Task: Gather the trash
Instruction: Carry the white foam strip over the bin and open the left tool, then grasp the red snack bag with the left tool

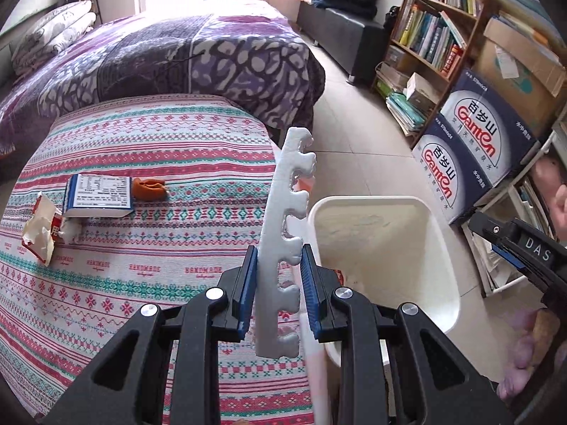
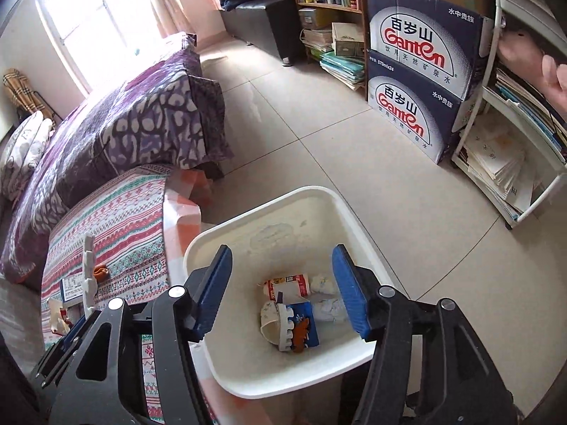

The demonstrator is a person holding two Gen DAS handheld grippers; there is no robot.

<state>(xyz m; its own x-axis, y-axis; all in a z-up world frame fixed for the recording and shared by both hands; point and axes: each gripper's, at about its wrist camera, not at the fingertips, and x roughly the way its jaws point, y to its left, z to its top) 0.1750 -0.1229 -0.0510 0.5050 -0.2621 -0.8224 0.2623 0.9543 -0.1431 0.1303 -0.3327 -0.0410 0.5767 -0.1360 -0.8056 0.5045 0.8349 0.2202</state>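
My left gripper (image 1: 278,279) is shut on a white notched foam strip (image 1: 288,212), held upright above the right edge of the patterned table (image 1: 141,283), beside the white trash bin (image 1: 439,248). The strip also shows in the right wrist view (image 2: 88,265). My right gripper (image 2: 281,290) is open and empty, hovering over the bin (image 2: 212,244), which holds several pieces of trash (image 2: 294,311). On the table lie a blue-white box (image 1: 99,194), an orange peel (image 1: 149,188) and a torn red-white packet (image 1: 42,232).
A bed with a purple quilt (image 1: 159,53) stands behind the table. A bookshelf (image 1: 436,28) and stacked Ganten water cartons (image 1: 471,141) line the right wall. A white rack with papers (image 2: 514,163) stands at the right. Tiled floor (image 2: 319,141) lies between.
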